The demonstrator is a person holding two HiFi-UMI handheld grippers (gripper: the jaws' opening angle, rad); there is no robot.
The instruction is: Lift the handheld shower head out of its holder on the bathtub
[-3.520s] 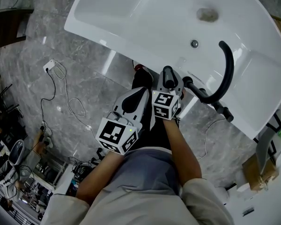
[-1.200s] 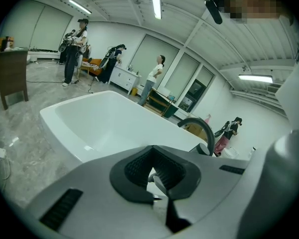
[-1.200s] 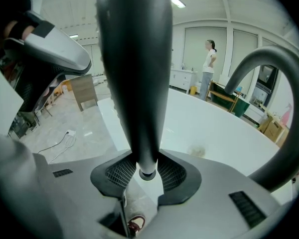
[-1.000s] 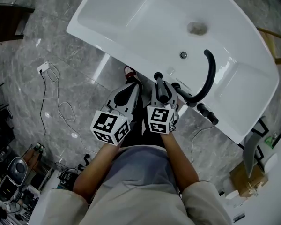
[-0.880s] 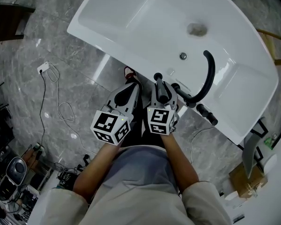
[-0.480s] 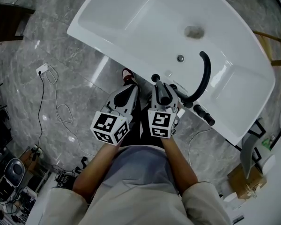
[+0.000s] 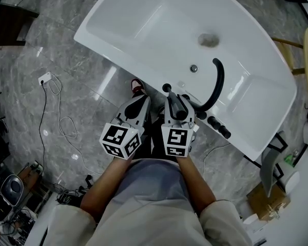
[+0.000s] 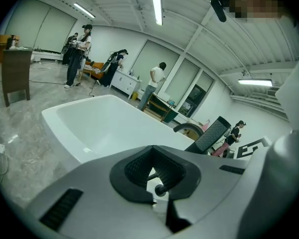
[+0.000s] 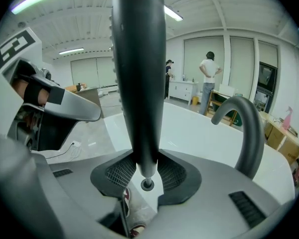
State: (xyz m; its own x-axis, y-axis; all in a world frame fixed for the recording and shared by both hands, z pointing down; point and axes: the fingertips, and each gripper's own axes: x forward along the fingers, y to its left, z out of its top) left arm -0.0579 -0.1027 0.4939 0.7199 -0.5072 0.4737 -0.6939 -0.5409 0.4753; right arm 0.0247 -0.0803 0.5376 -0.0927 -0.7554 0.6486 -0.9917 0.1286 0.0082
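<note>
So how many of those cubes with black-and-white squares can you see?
2. One marker cube sits on the left gripper. The other sits right beside it on the right gripper, which clamps the handheld shower head. None seems hidden.

Right claw drawn back with the shower head; view pulled away from the bathtub.

3.5 s ago the right claw (image 7: 178,109) reached farther out than the left claw (image 7: 138,105), and its marker cube (image 7: 175,141) sat ahead of the left one. Now the two cubes lie level, side by side, near the person. The right cube has turned, top face now square-on where it was skewed. The shower head (image 7: 174,100) shows as a longer black bar than before, its tip over the near rim of the bathtub (image 7: 143,29). The whole frame has drifted: bathtub smaller, drain (image 7: 209,39) and faucet (image 7: 218,81) shifted left, more floor (image 7: 66,111) showing at right.
</note>
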